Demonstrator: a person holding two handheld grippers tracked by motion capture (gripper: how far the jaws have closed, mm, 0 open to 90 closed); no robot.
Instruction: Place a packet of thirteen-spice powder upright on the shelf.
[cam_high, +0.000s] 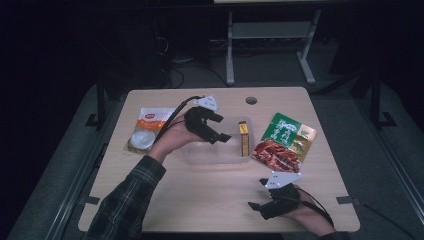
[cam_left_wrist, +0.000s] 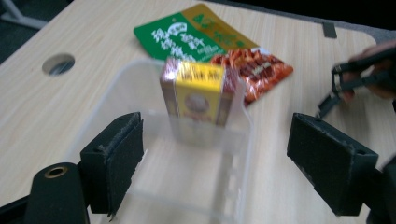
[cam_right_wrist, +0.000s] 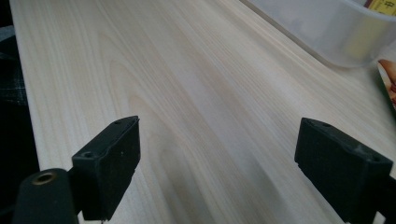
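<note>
From above, the left gripper is hovering over the clear tub, where a yellow box is standing upright at the right end; a white pouch is lying to the left, a green-and-red packet to the right; the left gripper view is showing its jaws gaping, nothing between them; the right gripper is resting near the table edge, jaws spread wide over bare wood.

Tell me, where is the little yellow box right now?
The yellow box stands upright inside the clear plastic tub at mid-table in the high view, against its right-hand wall, with the green and red food packet lying just outside to the right.
</note>
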